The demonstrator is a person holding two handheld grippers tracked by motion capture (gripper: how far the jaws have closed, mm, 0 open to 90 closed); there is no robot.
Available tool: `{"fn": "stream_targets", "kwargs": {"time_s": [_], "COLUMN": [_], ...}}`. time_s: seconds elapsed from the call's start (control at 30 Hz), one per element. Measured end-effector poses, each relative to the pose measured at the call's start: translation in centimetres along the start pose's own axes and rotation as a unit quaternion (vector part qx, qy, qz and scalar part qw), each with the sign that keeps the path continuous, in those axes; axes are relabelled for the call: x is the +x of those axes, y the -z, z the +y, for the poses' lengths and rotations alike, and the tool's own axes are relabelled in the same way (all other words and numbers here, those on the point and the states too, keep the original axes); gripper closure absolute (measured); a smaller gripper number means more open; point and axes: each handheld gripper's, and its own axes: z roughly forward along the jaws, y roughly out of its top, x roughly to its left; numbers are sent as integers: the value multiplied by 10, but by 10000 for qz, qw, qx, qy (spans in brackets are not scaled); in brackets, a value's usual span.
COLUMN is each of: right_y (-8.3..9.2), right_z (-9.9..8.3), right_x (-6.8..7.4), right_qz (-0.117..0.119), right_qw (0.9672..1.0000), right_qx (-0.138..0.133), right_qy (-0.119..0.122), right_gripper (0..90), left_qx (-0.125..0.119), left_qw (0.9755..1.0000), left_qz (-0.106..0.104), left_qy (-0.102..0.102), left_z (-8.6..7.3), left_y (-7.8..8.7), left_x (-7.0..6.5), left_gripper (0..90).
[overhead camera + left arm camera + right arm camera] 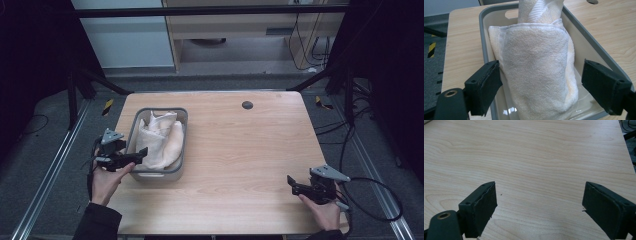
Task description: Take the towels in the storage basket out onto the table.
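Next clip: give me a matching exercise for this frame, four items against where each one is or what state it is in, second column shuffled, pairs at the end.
Items:
1. towels
2. grey bin
3. left hand-held gripper
4. right hand-held gripper

Places or states:
A. open, over bare wood at the table's near right corner
B. on the table's left half, holding cloth
C. bundled inside the bin
D. open, jaws either side of the towel at the bin's near left

Pairs: 1-C, 2-B, 3-D, 4-A

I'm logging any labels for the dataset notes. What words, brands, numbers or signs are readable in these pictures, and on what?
None: no readable text on the towels, grey bin, table or either gripper.
Yellow-black hazard stripes on the floor are marks, not words.
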Motion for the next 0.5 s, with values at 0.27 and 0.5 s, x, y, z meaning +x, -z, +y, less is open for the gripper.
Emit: {"fn": "stream_targets", "kwargs": {"time_s": [0.27,0.5], "right_y": [1,0], "right_z": [0,-1], "right_x": [0,-1], "right_qz": [22,30], "right_qw": [10000,10000], "right_qx": [1,13], "right_qy": [-37,2], "right_gripper": [118,114], "left_qx": [168,305], "left_qw": [9998,9994], "left_qz": [8,54], "left_qy": [-88,-130], "left_z": [5,7], "left_y": [-18,-31], "left_x": [-7,-9], "left_gripper": [127,110]}}
